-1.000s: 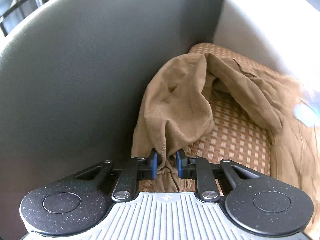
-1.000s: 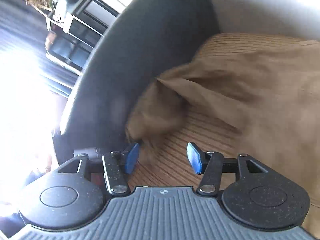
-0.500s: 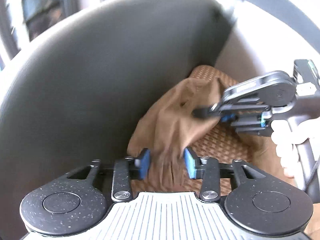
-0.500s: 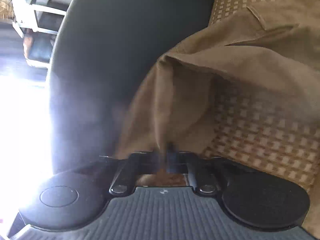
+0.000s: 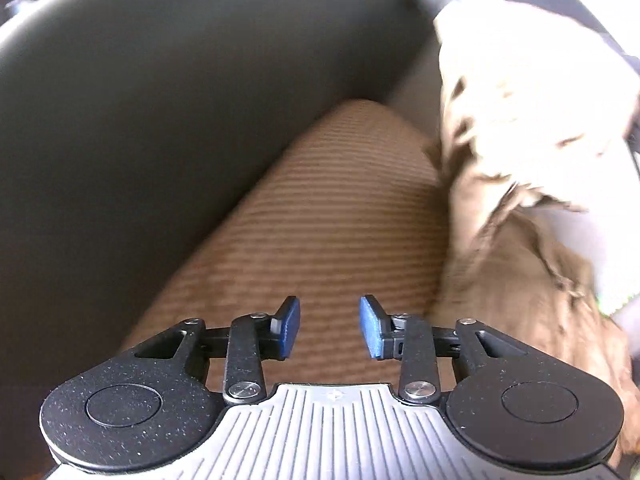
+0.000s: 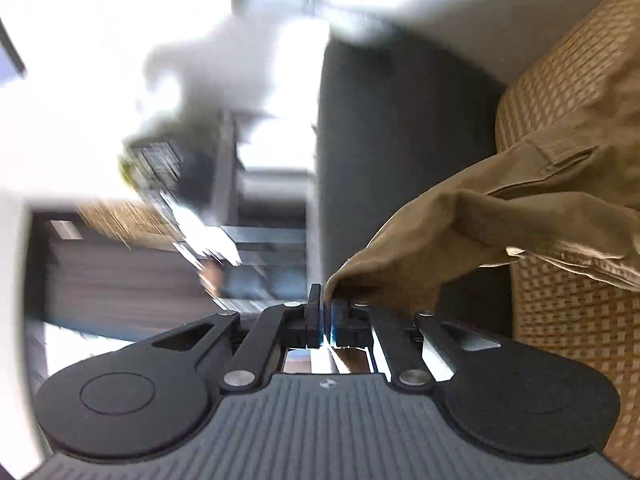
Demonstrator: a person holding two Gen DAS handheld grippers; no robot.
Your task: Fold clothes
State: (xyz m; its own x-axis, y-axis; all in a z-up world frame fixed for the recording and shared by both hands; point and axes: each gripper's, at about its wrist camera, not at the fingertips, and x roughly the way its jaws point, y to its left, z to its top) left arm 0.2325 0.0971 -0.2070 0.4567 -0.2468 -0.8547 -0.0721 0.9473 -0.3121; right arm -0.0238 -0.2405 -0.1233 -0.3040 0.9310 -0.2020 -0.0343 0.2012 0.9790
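The brown garment (image 6: 472,236) hangs stretched from my right gripper (image 6: 326,320), which is shut on its edge and holds it above the woven seat. In the left wrist view the same garment (image 5: 516,280) is a blurred mass at the right, its upper part washed out by light. My left gripper (image 5: 330,328) is open over the woven seat cushion (image 5: 320,220), with nothing between its blue pads (image 5: 290,326). The garment lies to the right of the left gripper, apart from it.
A dark grey curved armrest (image 5: 168,112) rises along the left of the woven cushion (image 6: 568,340). A pale backrest (image 6: 460,12) stands behind. Beyond the armrest (image 6: 380,152), a blurred bright room with furniture shows in the right wrist view.
My left gripper has opened and let the garment go. My right gripper, open a second ago, shut on the garment's edge and lifted it up and to the right.
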